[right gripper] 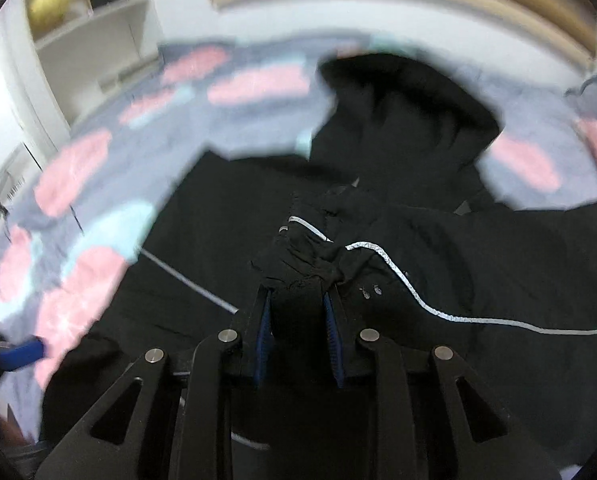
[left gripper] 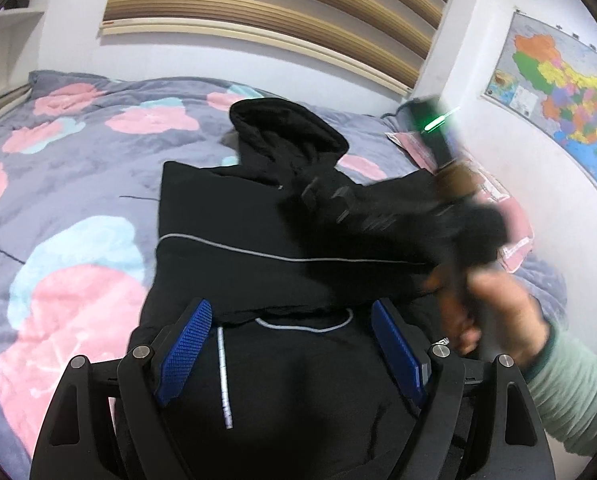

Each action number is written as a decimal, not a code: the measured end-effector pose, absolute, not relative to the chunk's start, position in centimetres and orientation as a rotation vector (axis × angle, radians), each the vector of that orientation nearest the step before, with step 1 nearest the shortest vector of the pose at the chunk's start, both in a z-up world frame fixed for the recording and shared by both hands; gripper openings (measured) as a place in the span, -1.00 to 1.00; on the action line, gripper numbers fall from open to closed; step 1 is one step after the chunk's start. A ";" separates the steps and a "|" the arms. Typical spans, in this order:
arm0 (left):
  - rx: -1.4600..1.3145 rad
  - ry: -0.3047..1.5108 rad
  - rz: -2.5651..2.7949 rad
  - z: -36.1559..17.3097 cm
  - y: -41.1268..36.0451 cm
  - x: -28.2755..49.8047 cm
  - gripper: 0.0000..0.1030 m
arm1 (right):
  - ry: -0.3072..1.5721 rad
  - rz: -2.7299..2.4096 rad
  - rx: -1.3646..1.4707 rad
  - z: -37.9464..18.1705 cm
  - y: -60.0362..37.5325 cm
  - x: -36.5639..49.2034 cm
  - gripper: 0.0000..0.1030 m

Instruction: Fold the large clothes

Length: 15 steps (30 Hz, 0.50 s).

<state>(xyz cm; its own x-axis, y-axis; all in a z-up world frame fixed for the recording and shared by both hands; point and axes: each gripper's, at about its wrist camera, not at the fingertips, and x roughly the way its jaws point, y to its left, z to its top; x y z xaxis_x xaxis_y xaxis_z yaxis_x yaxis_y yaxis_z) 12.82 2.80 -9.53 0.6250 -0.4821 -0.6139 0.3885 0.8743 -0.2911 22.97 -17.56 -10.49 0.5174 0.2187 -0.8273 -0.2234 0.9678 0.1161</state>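
Left wrist view: the black hooded jacket (left gripper: 234, 224) lies flat on the floral quilt (left gripper: 66, 184). Its long axis runs from 6 o'clock, under the camera, to 12 o'clock, where the hood (left gripper: 286, 128) points at the headboard (left gripper: 282, 12). The left gripper (left gripper: 288, 344) hovers over the jacket's near portion, jaws wide apart, with only the white drawcord (left gripper: 224, 376) and black fabric visible beneath; the pads clamp nothing. At 3 o'clock, the person's hand (left gripper: 494, 312) carries the right gripper (left gripper: 338, 204), heavily blurred, across the jacket body with a sleeve (left gripper: 386, 220) trailing from it. The right hand is therefore the nearer one to the fold line, and the coming move likely turns on laying this sleeve crosswise over the long axis.

Right wrist view: the right gripper (right gripper: 298, 300) is clamped on a bunched wad of black sleeve fabric (right gripper: 302, 260) bearing a reflective stripe (right gripper: 402, 280). The wad sits directly between the blue pads (right gripper: 264, 332) and extends toward 12 o'clock. The sleeve's remainder runs off toward 3 o'clock. The jacket body lies below at 9 to 10 o'clock; the hood is at 1 o'clock. A blue pad of the left gripper (right gripper: 20, 354) shows at 8 o'clock.
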 end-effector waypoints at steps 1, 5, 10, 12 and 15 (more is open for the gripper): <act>-0.131 0.745 -0.498 -9.6 3.0 12.9 0.62 | 1.014 0.257 -0.008 -12.0 -17.2 23.4 -0.34; -0.108 0.761 -0.480 -9.8 3.1 14.0 0.62 | 0.991 0.284 -0.046 -12.8 -17.0 23.1 -0.24; -0.135 0.822 -0.528 -10.0 2.6 17.5 0.62 | 0.940 0.357 0.049 -8.9 -19.9 20.4 0.35; -0.180 0.887 -0.602 -10.7 2.0 19.9 0.62 | 0.874 0.334 0.048 -6.5 -22.2 18.2 0.35; -0.267 0.967 -0.658 -12.0 0.6 23.1 0.62 | 0.827 0.307 0.091 -4.6 -25.3 15.8 0.35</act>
<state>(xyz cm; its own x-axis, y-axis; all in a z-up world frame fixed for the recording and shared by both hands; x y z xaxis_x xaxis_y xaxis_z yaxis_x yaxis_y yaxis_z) 23.10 0.55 -11.97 0.3942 -0.6260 -0.6729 0.3970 0.7763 -0.4896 15.75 -25.30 -4.63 0.6361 0.3036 -0.7094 -0.2331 0.9520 0.1984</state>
